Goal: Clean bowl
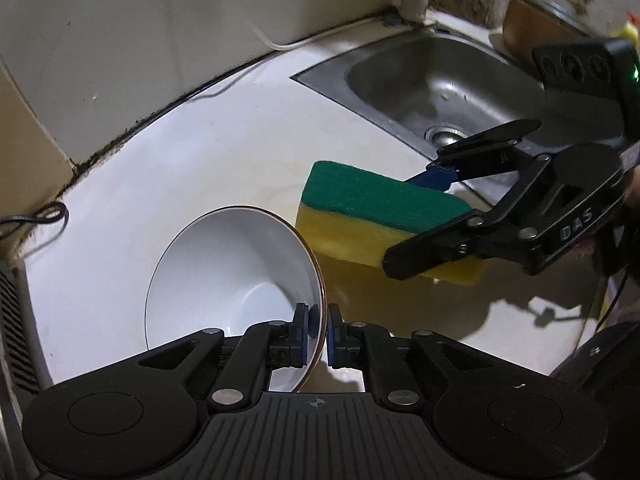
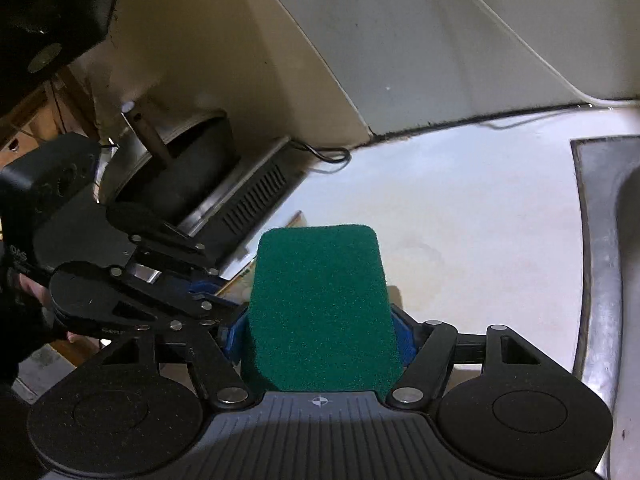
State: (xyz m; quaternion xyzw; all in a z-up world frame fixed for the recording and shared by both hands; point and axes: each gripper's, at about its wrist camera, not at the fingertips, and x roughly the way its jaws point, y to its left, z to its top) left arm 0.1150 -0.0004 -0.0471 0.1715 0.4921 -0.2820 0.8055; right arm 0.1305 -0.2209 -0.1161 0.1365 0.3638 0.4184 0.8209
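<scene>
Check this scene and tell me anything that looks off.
A yellowish-brown puddle lies on the white counter beside the tilted bowl, below the sponge. Dark grime lines the seam under the wall. Nothing looks broken.

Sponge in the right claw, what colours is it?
Sponge: green scouring layer over yellow foam, clearest in the left wrist view.

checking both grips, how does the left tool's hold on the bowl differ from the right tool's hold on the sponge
The left tool pinches the thin rim of the white bowl, fingers nearly together; the right tool spans the thick green-and-yellow sponge, fingers wider apart. The bowl is tilted on edge. Both are held above the counter.
</scene>
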